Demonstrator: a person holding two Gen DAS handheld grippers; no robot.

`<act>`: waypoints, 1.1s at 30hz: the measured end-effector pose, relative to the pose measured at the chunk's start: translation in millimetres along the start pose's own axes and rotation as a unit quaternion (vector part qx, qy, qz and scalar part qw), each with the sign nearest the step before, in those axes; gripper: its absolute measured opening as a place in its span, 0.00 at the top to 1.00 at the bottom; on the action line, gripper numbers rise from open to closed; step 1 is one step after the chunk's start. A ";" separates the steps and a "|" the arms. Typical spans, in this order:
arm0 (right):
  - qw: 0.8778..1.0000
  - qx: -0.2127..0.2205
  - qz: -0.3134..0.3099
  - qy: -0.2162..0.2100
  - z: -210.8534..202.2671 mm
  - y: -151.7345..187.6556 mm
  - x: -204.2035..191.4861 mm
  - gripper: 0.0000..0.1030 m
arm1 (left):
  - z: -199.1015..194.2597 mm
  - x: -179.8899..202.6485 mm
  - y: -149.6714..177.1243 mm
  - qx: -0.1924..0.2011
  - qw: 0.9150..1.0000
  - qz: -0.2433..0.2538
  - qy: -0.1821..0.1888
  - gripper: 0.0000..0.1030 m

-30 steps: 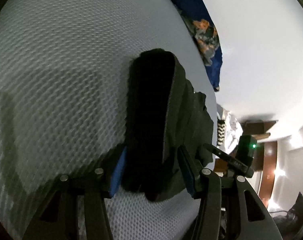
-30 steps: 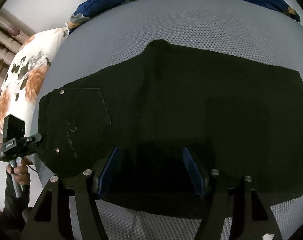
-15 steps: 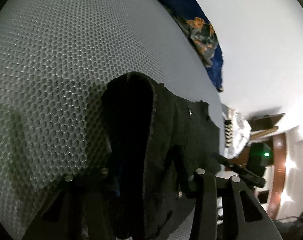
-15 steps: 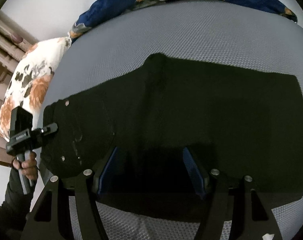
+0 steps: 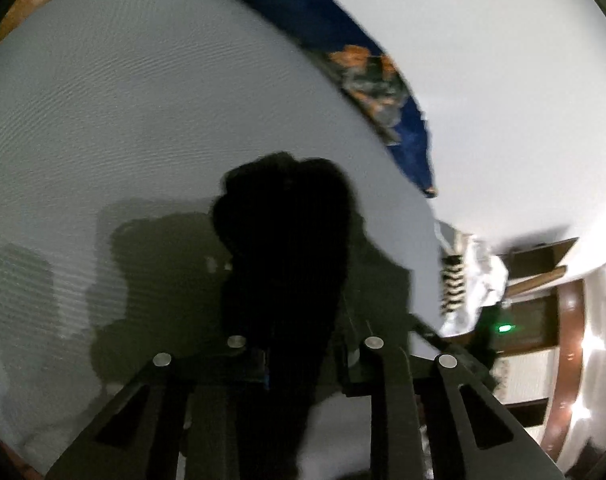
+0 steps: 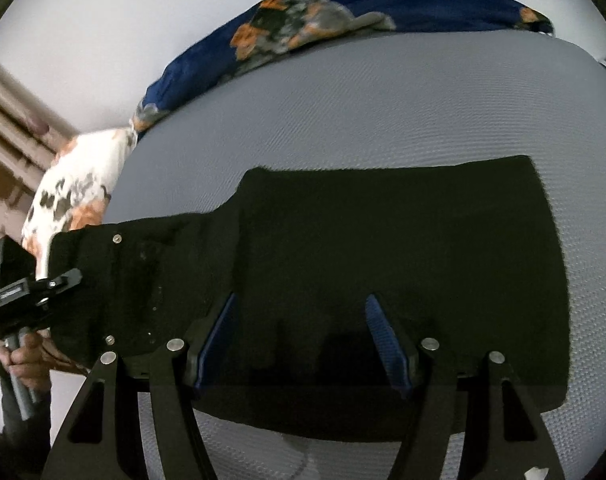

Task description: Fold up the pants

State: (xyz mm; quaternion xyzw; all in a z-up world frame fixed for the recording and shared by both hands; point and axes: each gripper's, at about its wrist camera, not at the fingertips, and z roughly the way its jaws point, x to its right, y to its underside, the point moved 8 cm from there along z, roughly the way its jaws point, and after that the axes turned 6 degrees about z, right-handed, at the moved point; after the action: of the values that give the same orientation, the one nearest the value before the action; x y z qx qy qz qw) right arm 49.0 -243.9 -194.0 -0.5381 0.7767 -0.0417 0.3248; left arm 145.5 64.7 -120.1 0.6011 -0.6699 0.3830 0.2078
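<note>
One left tool (image 5: 299, 354) clamping black pants (image 6: 383, 264), right tool (image 6: 309, 340) spread open above them

Black pants (image 6: 383, 240); grey mesh sheet (image 6: 383, 100); navy floral blanket (image 6: 303, 20).

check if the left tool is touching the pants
Touching: the left wrist view shows the left tool clamped on a bunch of the black pants.
</note>
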 end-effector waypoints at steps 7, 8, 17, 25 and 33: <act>0.999 0.028 0.035 -0.014 -25.7 -15.4 42.0 0.38 | 33.1 82.8 -14.6 0.009 0.999 -0.024 0.032 0.80; 0.999 0.032 0.041 -0.017 -29.0 -17.5 48.4 0.38 | 41.7 96.8 -16.7 0.007 0.999 -0.021 0.034 0.80; 0.995 0.064 0.077 -0.019 -57.3 -30.1 109.0 0.38 | 140.3 184.4 -19.2 -0.035 0.999 0.037 0.011 0.81; 0.991 0.062 0.120 -0.017 -58.2 -27.6 161.4 0.38 | 221.3 199.0 8.5 -0.070 0.991 0.093 -0.059 0.81; 0.991 0.055 0.125 -0.014 -59.8 -28.2 174.5 0.38 | 245.7 202.5 30.2 -0.077 0.982 0.153 -0.079 0.57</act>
State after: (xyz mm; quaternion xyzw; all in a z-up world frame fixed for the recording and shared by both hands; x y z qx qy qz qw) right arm 2.3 -423.3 -215.6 -0.4189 0.8294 -0.0358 0.3679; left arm 122.4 -254.1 -130.7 0.5023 -0.7957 0.3088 0.1387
